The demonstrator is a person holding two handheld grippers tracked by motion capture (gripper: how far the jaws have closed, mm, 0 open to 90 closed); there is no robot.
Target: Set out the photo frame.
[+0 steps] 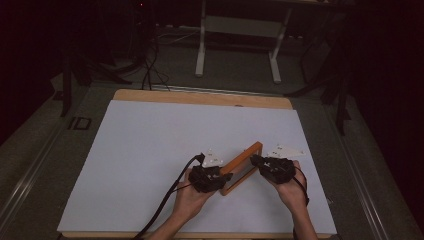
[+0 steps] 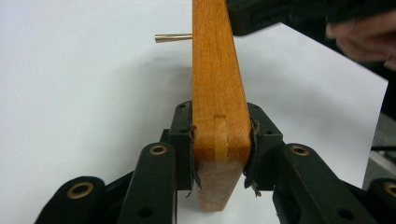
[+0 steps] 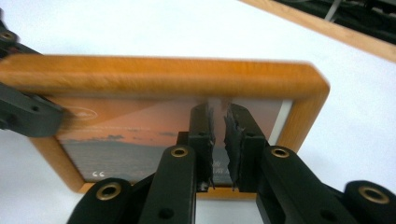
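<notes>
**Two grippers meet at a wooden picture frame**

Two hand-held grippers work one wooden picture frame (image 1: 241, 167) over the near right part of the white table top (image 1: 150, 150). In the high view the frame runs as a slanted orange bar between the two hands, its near end at the left gripper (image 1: 210, 179) and its far end by the right gripper (image 1: 272, 167).

In the left gripper view the frame (image 2: 218, 93) stands edge-on between the jaws, and both pads press against its sides, so the left gripper (image 2: 219, 144) is clamped on the wood. A thin brass pin (image 2: 173, 38) sticks out from the frame's side farther up.

In the right gripper view the right gripper (image 3: 219, 135) has its jaws nearly together, a narrow slit between the pads. They sit in front of the frame's sunset picture (image 3: 140, 135); whether they pinch anything cannot be told.
</notes>
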